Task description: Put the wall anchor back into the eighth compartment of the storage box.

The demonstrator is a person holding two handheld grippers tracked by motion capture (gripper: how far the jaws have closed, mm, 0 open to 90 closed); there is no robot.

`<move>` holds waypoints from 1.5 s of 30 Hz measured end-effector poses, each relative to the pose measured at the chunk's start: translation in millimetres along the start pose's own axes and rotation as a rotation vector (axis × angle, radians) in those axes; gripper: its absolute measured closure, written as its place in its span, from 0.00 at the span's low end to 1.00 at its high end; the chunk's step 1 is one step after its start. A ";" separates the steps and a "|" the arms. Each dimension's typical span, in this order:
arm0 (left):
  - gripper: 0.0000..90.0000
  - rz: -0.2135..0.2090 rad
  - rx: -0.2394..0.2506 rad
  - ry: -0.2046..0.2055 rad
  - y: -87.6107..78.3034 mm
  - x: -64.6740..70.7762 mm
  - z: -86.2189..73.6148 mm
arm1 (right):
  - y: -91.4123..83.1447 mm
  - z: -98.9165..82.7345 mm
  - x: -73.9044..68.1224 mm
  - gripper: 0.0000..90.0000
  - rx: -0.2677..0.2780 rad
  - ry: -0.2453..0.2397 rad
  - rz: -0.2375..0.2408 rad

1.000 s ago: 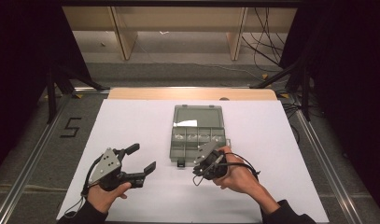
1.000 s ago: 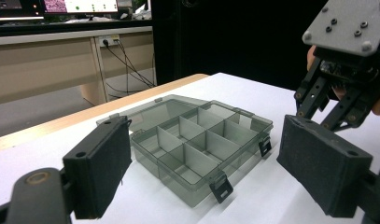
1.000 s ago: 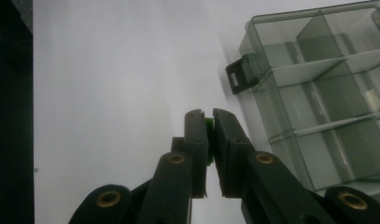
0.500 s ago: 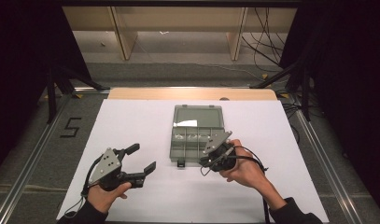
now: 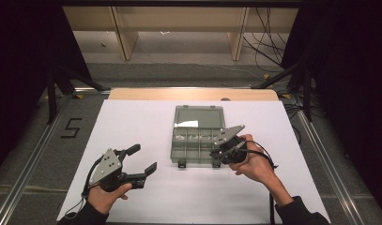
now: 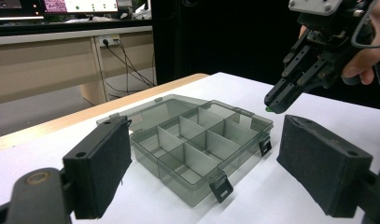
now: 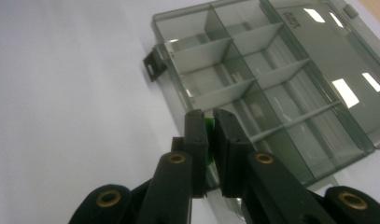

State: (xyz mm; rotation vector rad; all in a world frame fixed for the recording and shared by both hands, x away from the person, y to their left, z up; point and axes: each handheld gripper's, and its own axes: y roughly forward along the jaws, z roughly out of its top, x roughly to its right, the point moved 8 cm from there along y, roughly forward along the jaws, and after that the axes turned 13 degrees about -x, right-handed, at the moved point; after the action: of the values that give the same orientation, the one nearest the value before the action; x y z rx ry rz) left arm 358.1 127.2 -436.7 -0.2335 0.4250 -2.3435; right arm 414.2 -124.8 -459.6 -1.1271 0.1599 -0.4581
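Resting low at the near left of the white table, the left gripper sits in the person's left hand with its two black jaws spread wide and nothing between them; in the left gripper view the pads frame the box from either side without touching it. Bare white tabletop lies all around this gripper, with open room between it and the box.

Farther in and to the right, the right gripper is held in the right hand at the box's near right corner. Its jaws are drawn almost together, pinching a small green piece that peeks out between the tips. In the left gripper view those tips hang just above the box's right-hand rim, apart from it.

One clear grey compartment box stands near the table's middle, its lid laid back flat on the far side. Thin dividers split the tray into compartments; their exact count is hard to tell. Two dark latches hang from the near edge.

Beyond the box the tabletop runs bare to a wooden strip along the far edge. Metal rails flank the table on both sides.
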 end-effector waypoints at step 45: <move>0.18 -0.001 0.003 -0.003 0.0 0.2 0.2 | 26.4 -21.3 47.7 0.55 0.058 0.242 -0.120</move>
State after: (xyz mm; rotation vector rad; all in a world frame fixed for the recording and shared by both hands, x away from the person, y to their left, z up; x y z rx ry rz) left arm 358.0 127.1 -436.6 -0.2356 0.4201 -2.3446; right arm 456.7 -153.9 -487.4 -1.0259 0.2899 -0.7022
